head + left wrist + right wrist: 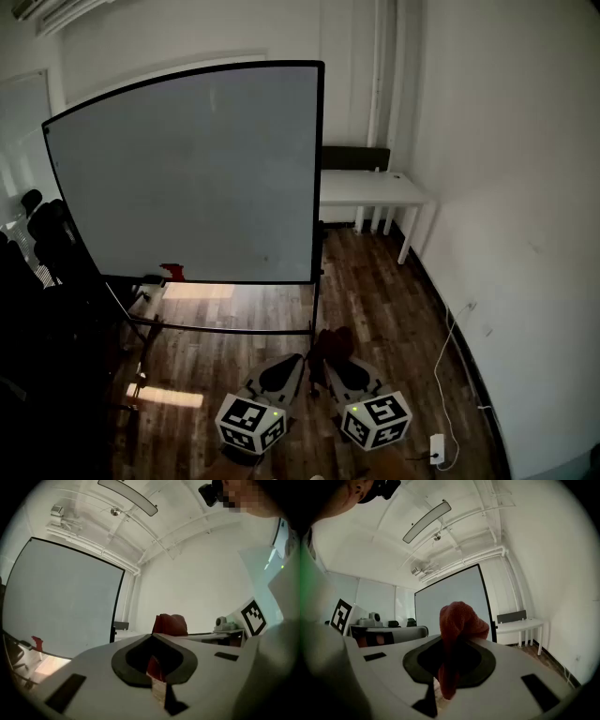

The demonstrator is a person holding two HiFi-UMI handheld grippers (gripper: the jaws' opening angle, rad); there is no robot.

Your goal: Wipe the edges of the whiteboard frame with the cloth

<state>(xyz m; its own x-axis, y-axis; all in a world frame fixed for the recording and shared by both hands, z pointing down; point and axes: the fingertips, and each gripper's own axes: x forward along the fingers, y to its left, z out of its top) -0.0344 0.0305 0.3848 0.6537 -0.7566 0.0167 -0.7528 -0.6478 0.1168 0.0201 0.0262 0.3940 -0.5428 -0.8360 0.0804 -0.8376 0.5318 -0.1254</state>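
The whiteboard (187, 178) stands on a wheeled stand ahead of me, with its black frame (319, 169) all round it. A dark red cloth (333, 343) is bunched between my two grippers, low in the head view and about a step short of the board. My right gripper (330, 366) is shut on the cloth (459, 620), which bulges out past its tips (457, 641). My left gripper (298, 364) is shut too (154, 637), with a thin red strip of cloth (153, 667) caught inside its jaws. The rest of the cloth (171, 624) shows just beyond it.
A white table (375, 192) stands behind the board's right edge. Black chairs (47, 244) crowd the left side. A small red thing (172, 273) sits on the board's tray. A white cable and socket (437, 448) lie on the wooden floor by the right wall.
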